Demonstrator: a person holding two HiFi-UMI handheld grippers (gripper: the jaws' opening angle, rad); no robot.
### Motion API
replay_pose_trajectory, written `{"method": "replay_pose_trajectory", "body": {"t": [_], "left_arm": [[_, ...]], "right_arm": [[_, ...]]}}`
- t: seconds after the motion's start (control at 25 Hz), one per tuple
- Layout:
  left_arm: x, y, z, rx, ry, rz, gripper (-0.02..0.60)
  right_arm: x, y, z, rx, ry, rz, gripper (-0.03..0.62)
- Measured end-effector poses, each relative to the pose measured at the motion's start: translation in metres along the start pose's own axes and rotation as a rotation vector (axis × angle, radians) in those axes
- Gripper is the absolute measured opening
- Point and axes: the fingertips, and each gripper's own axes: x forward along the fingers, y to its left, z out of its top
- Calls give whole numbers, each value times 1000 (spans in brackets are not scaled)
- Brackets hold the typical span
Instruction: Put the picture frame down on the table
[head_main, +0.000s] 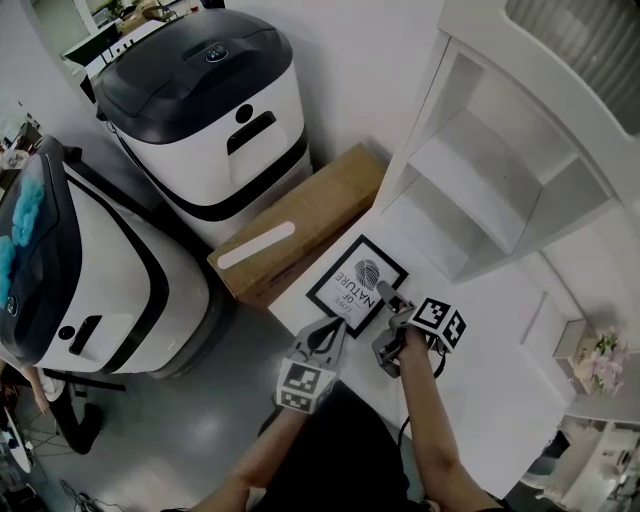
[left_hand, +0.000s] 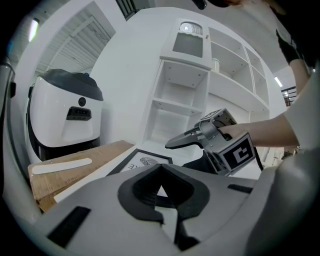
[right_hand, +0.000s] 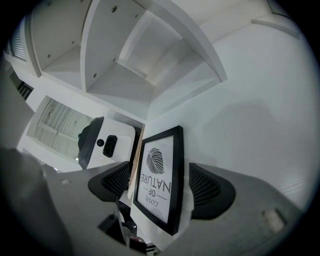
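Right gripper (head_main: 390, 303), in the head view, sits at the near edge of the picture frame (head_main: 358, 283), which lies flat on the white table (head_main: 480, 330) near its corner. In the left gripper view we find the left gripper (left_hand: 160, 170) closed on nothing. In the right gripper view the jaws stand apart, straddling the frame without contact. We judge it light, rigid and possibly glazed; grip the black border.
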Motion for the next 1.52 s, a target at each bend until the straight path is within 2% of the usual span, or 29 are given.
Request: {"method": "replay_pose_trajectory", "body": {"t": [0.24, 0.44, 0.76, 1.28, 1.52], "left_arm": [[5, -7, 10, 9, -4, -21, 11], [8, -11, 17, 17, -3, -36, 11], [17, -19, 35, 43, -20, -67, 11], [15, -35, 68, 92, -67, -112, 11], [11, -42, 91, 122, -114, -130, 11]], "right_arm": [[-14, -3, 3, -49, -35, -1, 364], [-26, -6, 3, -28, -50, 18, 364], [-50, -3, 15, -108, -123, 12, 364], [-109, 33, 44, -342, -396, 31, 364], [-136, 62, 49, -557, -540, 47, 364]]}}
